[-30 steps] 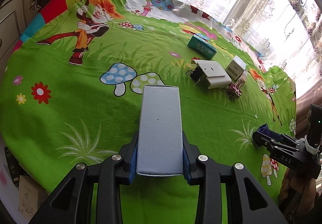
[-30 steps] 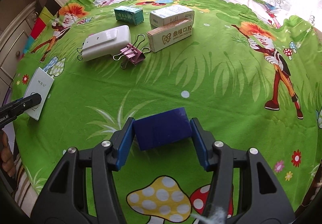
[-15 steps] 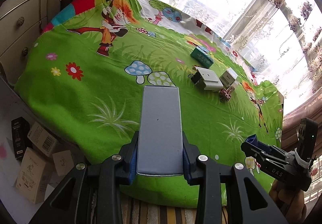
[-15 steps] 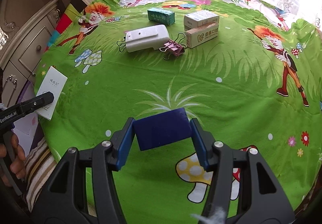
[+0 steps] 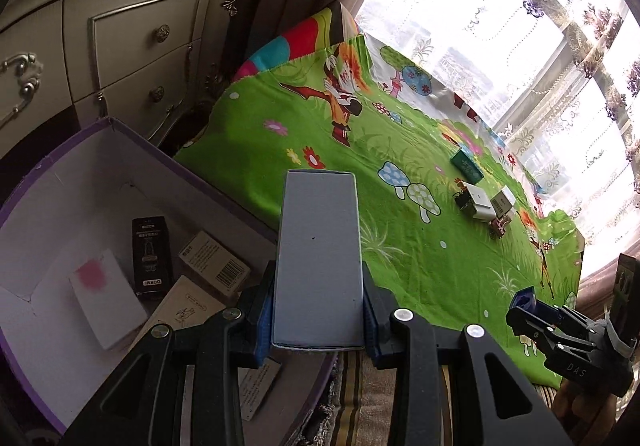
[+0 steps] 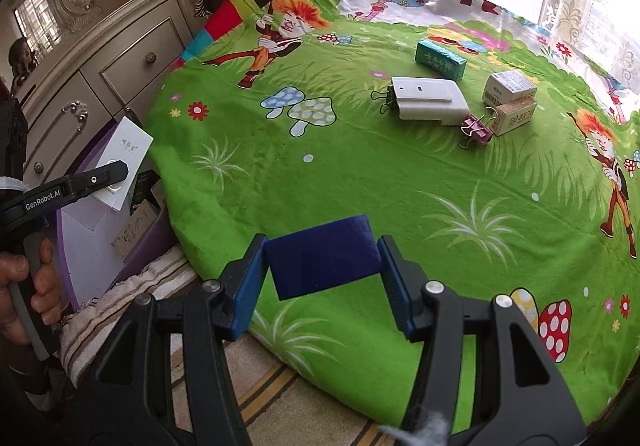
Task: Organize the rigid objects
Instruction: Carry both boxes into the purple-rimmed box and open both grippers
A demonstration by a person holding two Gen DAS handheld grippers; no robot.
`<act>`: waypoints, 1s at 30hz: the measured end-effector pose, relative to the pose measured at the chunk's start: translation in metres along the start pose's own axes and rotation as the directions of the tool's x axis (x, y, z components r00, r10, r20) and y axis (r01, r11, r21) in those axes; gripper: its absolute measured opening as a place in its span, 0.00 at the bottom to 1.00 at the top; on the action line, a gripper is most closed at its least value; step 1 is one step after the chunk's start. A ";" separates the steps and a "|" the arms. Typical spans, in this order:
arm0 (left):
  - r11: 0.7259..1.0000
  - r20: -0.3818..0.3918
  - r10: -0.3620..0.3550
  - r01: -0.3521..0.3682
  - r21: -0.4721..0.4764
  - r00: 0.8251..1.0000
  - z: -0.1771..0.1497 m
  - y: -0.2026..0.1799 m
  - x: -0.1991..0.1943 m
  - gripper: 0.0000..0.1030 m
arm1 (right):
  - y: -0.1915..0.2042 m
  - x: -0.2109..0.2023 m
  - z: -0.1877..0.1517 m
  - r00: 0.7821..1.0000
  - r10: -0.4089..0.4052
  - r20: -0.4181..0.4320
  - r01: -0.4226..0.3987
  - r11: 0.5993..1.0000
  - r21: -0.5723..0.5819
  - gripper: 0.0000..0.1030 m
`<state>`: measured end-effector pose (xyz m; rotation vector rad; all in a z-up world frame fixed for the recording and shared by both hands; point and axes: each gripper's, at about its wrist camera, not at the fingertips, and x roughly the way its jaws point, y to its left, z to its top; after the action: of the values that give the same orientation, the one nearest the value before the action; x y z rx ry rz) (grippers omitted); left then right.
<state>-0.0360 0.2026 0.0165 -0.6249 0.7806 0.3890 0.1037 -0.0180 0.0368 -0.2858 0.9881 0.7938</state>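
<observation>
White box (image 5: 318, 262): your left gripper (image 5: 318, 320) clamps its long sides, over the bin (image 5: 120, 181) edge. Blue box (image 6: 322, 256) pinched in your right gripper (image 6: 322, 286), above the cloth (image 6: 360, 173). Both likely light, stiff card; squeeze gently, flat faces.

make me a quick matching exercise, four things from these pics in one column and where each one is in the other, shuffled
Things:
1. white box
2. dark blue box
3. black box
4. pink binder clip

Places:
A. inside the purple bin
B. on the green cloth
C. in the right gripper
D. in the left gripper

Pairs: 1-D, 2-C, 3-A, 4-B
</observation>
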 end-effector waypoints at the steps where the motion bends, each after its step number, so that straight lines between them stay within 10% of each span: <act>1: 1.000 0.006 0.009 -0.009 -0.012 1.000 0.000 0.008 -0.003 0.35 | 0.008 0.002 0.001 1.000 0.007 -0.003 -0.007 1.000 -0.016 0.58; 30: 0.981 -0.002 0.101 -0.100 -0.168 0.995 -0.015 0.098 -0.009 0.36 | 0.195 0.054 0.013 0.972 0.163 -0.169 -0.222 0.876 -0.428 0.58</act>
<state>-0.1026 0.2657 -0.0213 -0.7437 0.7804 0.5530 -0.0097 0.1493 0.0237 -0.6481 0.9560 1.1995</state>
